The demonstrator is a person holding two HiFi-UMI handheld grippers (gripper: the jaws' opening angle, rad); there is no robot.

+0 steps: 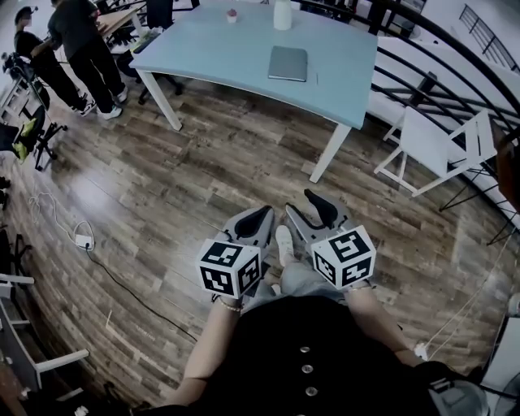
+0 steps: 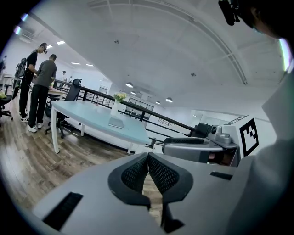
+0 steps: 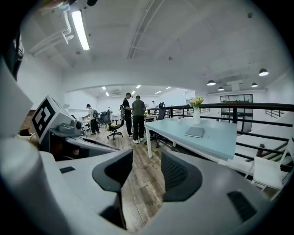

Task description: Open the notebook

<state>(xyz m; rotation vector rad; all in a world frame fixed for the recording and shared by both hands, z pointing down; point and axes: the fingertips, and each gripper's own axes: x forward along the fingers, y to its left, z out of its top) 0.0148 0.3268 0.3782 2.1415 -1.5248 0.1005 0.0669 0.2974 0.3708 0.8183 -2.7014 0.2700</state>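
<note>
notebook [image 1: 288, 63]: thin grey rectangle with a smooth cover, closed. It lies flat on the table, well apart from both grippers. Also seen small in the left gripper view [image 2: 116, 122] and the right gripper view [image 3: 195, 132].
table [image 1: 211, 49]: pale blue matte top with rounded corners and white slanted legs.
left gripper [image 1: 262, 213]: smooth grey plastic shell. The jaws are together, tips touching, with nothing between them [image 2: 148, 156].
left pads [image 2: 163, 174]: black rubber with a fine mesh texture, curved.
right gripper [image 1: 299, 203]: same grey shell. The jaws stand wide apart and are empty, with only floor showing through the gap [image 3: 147, 156].
marker cubes: white with black square patterns, one on the left gripper [image 1: 230, 266] and one on the right [image 1: 344, 256].
floor [image 1: 162, 187]: wood-look planks in mixed browns, slight sheen.
vase [image 3: 196, 115]: white and tall, holding yellowish flowers, at the far table edge. Its top is cut off in the head view.
railing [image 1: 439, 65]: black metal bars, to the right of the table.
white frame [image 1: 443, 146]: folding, slatted, beside the railing. What kind of thing it is isn't clear.
cable [image 1: 84, 240]: thin, with a white plug block, on the floor at left.
people [image 1: 81, 49]: two in dark clothes at the far left, partly cut off.
wearer: black buttoned top [image 1: 306, 370] and white shoe [image 1: 283, 244]. The hands are mostly hidden behind the cubes.
hard to make out: a small pink item [image 1: 231, 15] on the table. Any print on the notebook cover is too small to read.
</note>
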